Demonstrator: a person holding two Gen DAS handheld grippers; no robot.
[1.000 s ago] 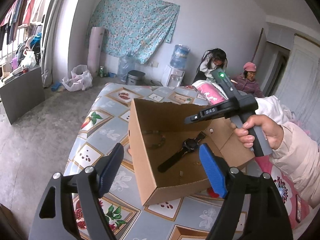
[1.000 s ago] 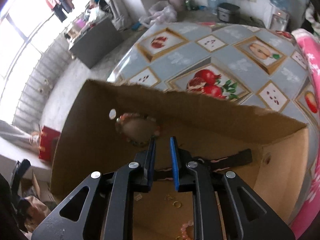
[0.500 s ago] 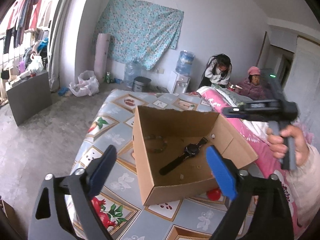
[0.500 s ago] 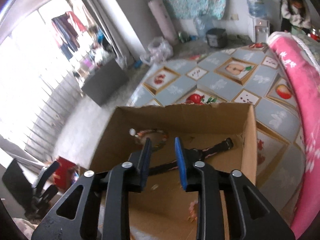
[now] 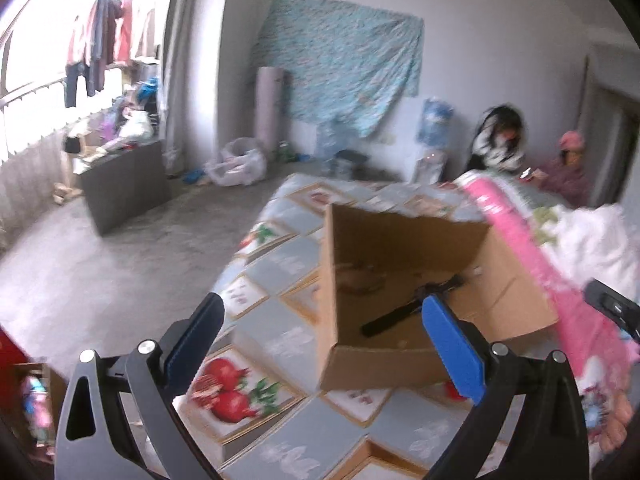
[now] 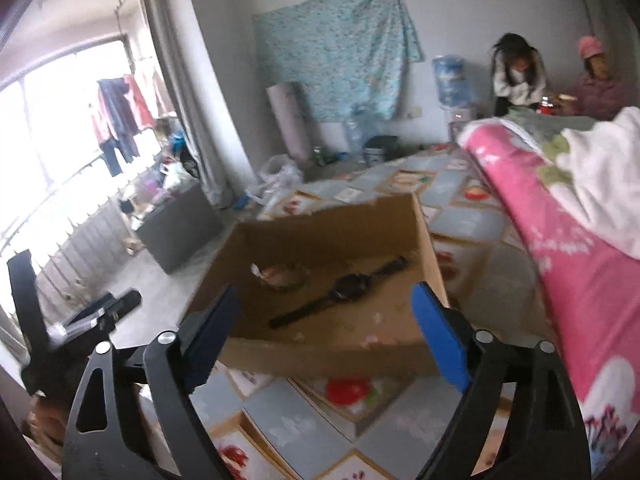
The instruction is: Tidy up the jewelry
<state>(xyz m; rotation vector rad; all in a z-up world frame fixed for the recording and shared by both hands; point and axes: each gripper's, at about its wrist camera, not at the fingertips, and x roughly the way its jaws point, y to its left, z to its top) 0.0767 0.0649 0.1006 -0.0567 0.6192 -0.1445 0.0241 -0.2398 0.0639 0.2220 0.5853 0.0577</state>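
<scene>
Currently I am holding both claws spread and empty, short of the cardboard box.

- Right claw: its jaws have just been opening, nothing between them; it is facing the box's near wall, interior straight ahead.
- Left claw: gaping wide, empty, looking at a box corner from the side.
- Watch: lying flat on the box floor, its strap running as a long axis from near-left to far-right in the right view. I am judging the right claw the nearer, and better lined up.
- Beaded bracelet: resting beyond the watch near the far-left wall, blurred.
- Surface: the box is sitting on a fruit-patterned cloth, pink quilt beside it.

The right view is showing the whole floor, with small pale bits I cannot identify near the front wall. The left view is showing only part of the strap, its own finger covering the rest, plus a sliver of the other tool at its right edge.
</scene>
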